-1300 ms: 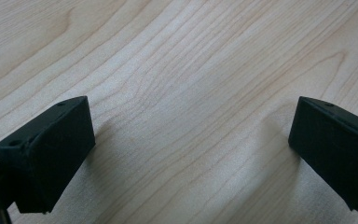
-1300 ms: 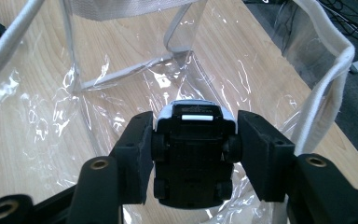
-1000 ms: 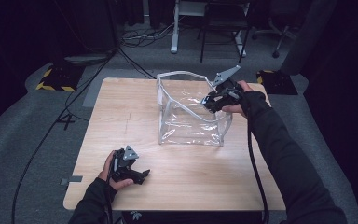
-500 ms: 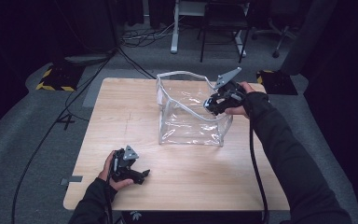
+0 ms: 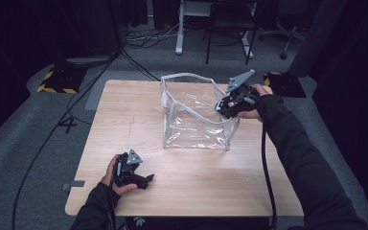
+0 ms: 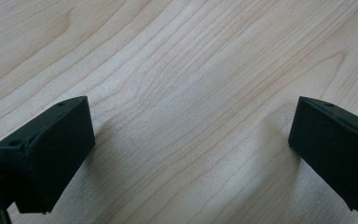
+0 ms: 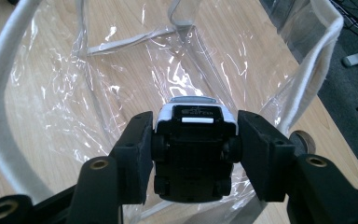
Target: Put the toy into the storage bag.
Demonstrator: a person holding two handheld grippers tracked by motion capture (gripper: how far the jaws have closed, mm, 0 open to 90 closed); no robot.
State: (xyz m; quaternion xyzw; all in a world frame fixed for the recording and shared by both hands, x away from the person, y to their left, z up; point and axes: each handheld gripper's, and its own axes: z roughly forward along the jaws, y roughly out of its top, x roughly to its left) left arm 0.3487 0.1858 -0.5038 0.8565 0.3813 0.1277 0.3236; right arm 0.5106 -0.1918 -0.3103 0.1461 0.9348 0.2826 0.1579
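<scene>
Wooden table (image 5: 191,191); right claw (image 7: 193,140) clamping toy car (image 7: 191,154) over clear bag (image 5: 191,129); left claw (image 6: 191,154) wide, empty.

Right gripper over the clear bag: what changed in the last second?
The right gripper, shut on the small black-and-white toy car, edged slightly down and inward over the rim of the clear plastic bag. The left gripper stayed open, resting on the wooden table.

Left gripper (image 5: 146,179) at 7 o'clock, jaws wide apart; right gripper (image 5: 222,108) at 2 o'clock, jaws clamped.
</scene>
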